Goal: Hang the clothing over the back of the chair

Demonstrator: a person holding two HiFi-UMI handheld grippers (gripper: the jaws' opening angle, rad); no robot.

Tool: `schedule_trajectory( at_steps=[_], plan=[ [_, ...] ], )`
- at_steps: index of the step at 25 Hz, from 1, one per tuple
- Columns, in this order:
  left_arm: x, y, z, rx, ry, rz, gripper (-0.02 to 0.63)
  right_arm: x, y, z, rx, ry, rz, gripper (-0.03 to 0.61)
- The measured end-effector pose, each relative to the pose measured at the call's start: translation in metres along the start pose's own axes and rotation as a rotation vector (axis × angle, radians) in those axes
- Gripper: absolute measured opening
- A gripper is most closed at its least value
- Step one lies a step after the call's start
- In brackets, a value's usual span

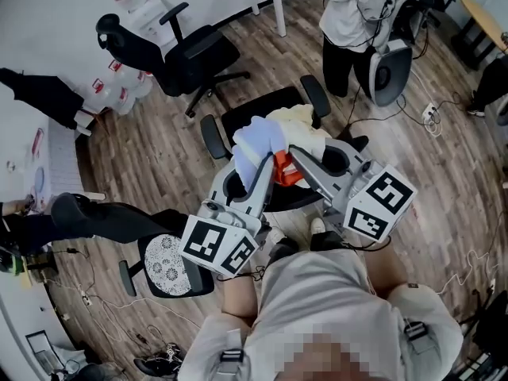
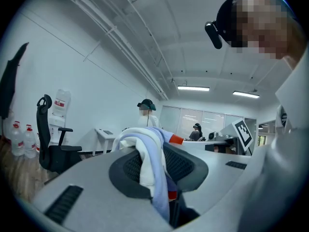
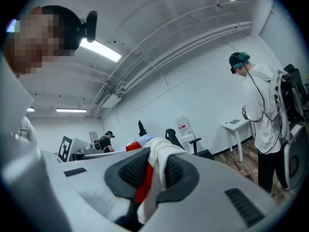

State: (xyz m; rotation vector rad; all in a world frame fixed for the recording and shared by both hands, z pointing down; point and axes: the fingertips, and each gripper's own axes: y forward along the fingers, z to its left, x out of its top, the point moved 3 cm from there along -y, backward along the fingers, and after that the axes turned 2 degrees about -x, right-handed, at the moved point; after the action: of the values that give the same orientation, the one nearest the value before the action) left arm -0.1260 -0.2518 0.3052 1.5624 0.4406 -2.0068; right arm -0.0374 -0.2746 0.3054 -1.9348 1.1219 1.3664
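Your left gripper (image 1: pixel 258 175) has its jaws pinched on a fold of the bunched pale blue, cream and orange-red cloth garment (image 1: pixel 268 137). In the left gripper view the blue and white cloth (image 2: pixel 145 146) runs down between the black ribbed pads (image 2: pixel 186 164) of that gripper (image 2: pixel 154 173), with a strip of orange-red trim low in the gap. Your right gripper (image 1: pixel 295 159) is clamped on another part of the same garment. Its own view shows cream cloth (image 3: pixel 161 153) and an orange-red band squeezed between its dark pads (image 3: pixel 126 170), the jaws (image 3: pixel 150 178) nearly together. The two grippers sit close side by side and point level, so the garment is gathered in a heap between and ahead of their tips. It hangs directly above the black office chair with two padded armrests (image 1: pixel 213 137); whether the cloth touches that chair cannot be told. A second black office chair (image 1: pixel 186 58) stands well apart on the brown wooden plank floor (image 1: pixel 159 161), and another person in a white top (image 3: pixel 263 108) stands near a white table
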Motion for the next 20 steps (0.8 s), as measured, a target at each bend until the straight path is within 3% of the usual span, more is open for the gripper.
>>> schedule_trajectory(
  at_steps=[11,15,20],
  plan=[
    [-0.01,0.006,-0.022,0.016,-0.028,0.035,0.089,-0.006,-0.023,-0.01,0.089,0.112,0.025,0.046],
    [-0.03,0.008,-0.061,0.041,0.016,0.036,0.089,-0.016,-0.062,-0.011,0.093,0.066,0.041,0.047],
    [-0.039,0.006,-0.079,0.08,0.026,0.036,0.089,-0.022,-0.078,-0.008,0.102,0.027,0.066,0.047]
  ],
)
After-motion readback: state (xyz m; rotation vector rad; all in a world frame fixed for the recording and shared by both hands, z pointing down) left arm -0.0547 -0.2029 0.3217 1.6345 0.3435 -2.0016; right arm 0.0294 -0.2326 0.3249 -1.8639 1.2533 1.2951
